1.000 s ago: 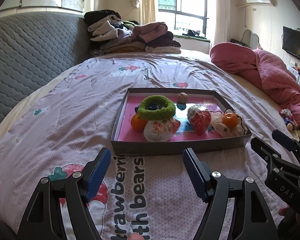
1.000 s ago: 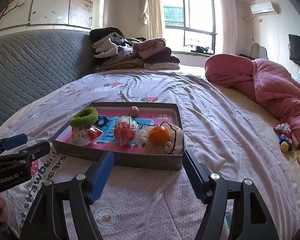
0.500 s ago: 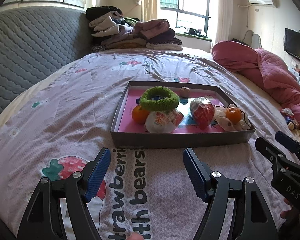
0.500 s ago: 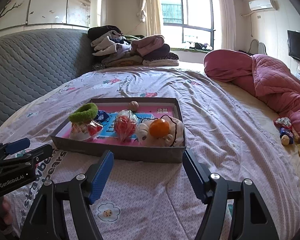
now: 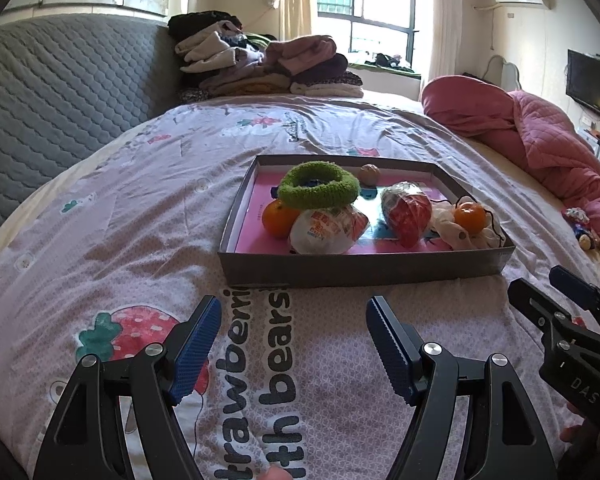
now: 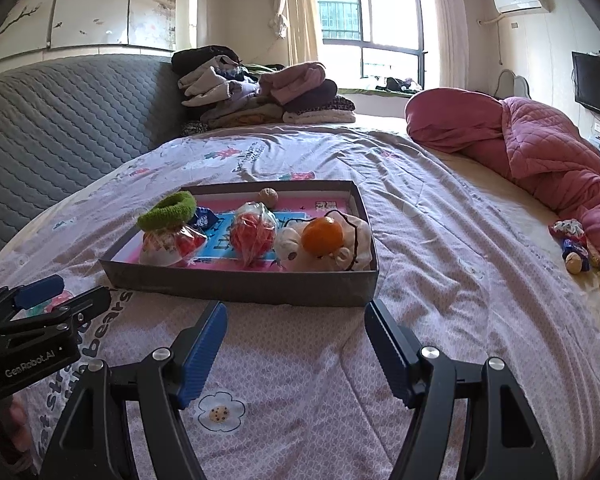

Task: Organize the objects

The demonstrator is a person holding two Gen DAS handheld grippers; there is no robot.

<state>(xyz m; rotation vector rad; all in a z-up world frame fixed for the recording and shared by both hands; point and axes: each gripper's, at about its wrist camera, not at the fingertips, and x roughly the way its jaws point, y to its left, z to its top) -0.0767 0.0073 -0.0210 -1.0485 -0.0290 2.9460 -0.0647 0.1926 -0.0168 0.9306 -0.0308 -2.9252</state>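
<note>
The grey tray (image 5: pixel 364 268) sits on the printed bedspread (image 5: pixel 140 216), just ahead of both my grippers. Inside, on its pink floor, I log a green fuzzy ring (image 5: pixel 319 189) resting on a white wrapped packet (image 5: pixel 327 229), with an orange (image 5: pixel 277 218) touching that packet on its left. A red mesh bundle (image 5: pixel 407 210) stands near the middle. At the right end a second orange (image 6: pixel 323 235) lies on a cream cloth pouch (image 6: pixel 354 248). A small brown nut-like ball (image 6: pixel 268 197) sits by the far wall.

My left gripper (image 5: pixel 293 344) hovers above the bedspread short of the tray's near wall, blue pads spread wide, holding nothing. My right gripper (image 6: pixel 296 346) is likewise spread and empty, just short of the tray's near right corner.

Elsewhere I note folded clothes (image 6: pixel 260 92) stacked by the grey quilted headboard (image 6: pixel 60 120), and a pink quilt (image 6: pixel 540 160) bunched at the right.
</note>
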